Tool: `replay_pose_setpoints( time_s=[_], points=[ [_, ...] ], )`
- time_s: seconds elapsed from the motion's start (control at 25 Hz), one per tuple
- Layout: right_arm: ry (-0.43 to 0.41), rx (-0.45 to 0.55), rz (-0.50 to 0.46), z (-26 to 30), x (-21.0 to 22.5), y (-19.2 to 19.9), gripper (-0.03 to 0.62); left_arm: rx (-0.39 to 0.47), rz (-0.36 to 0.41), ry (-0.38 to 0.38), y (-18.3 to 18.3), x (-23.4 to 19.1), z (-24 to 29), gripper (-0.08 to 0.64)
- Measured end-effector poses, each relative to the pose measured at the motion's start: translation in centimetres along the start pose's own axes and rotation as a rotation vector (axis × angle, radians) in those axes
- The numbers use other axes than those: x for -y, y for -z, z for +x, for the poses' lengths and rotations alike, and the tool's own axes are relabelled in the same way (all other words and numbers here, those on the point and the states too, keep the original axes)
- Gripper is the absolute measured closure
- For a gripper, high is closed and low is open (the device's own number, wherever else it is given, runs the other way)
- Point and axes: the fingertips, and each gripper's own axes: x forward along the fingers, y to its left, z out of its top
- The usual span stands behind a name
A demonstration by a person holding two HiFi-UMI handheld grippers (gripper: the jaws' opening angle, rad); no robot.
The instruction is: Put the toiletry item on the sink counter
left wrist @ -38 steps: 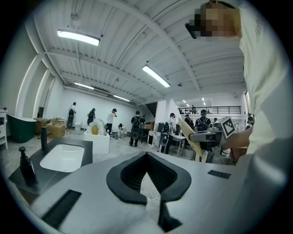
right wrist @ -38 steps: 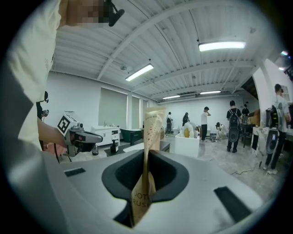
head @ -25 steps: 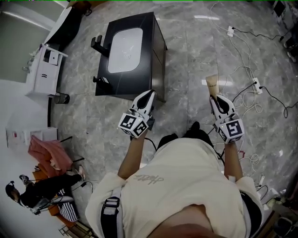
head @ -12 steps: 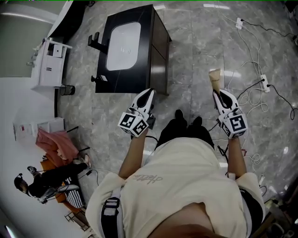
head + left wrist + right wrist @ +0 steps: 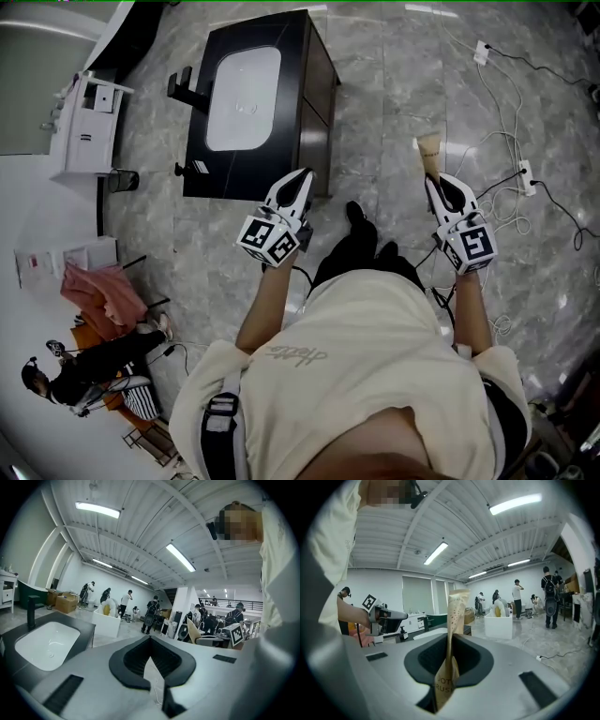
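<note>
In the head view the black sink counter (image 5: 314,89) with a white basin (image 5: 244,98) stands on the floor ahead and to the left. My right gripper (image 5: 434,180) is shut on a tan paper toiletry packet (image 5: 429,152), which sticks out past its tips over the floor to the right of the counter. In the right gripper view the packet (image 5: 456,616) stands upright between the jaws. My left gripper (image 5: 300,178) is shut with nothing in it, by the counter's near right corner. The left gripper view shows the basin (image 5: 47,644) and a black faucet (image 5: 31,612).
White cables and power strips (image 5: 511,173) lie on the marble floor to the right. A white cabinet (image 5: 89,136) and a small black bin (image 5: 122,178) stand left of the counter. A pink cloth (image 5: 98,295) and a seated person (image 5: 84,375) are at lower left.
The person's feet have shifted in a step and the view has moved slightly. Both grippers stay shut, and the right one still holds the packet.
</note>
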Motion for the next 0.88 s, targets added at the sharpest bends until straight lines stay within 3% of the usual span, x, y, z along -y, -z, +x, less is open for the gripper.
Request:
replay_pose_setpoints(
  time_s=[0.2, 0.44, 0.72, 0.88],
  points=[
    [0.034, -0.001, -0.02, 4.3, 1.3, -2.7, 0.563, 0.039, 0.018, 0.039, -3.6, -4.0, 3.1, 0.557],
    [0.05, 0.008, -0.098, 10.5, 0.1, -5.9, 0.563, 0.031, 0.061, 0.072, -5.3, -9.5, 4.5, 0.557],
    [-0.016, -0.007, -0.135, 18.8, -2.4, -9.0, 0.563, 0.059, 0.029, 0.061, -7.2, -17.0, 5.6, 0.557],
    [-0.085, -0.038, -0.154, 22.7, -3.9, -9.7, 0.563, 0.069, 0.029, 0.017, -8.0, -20.1, 5.1, 0.557]
  ],
)
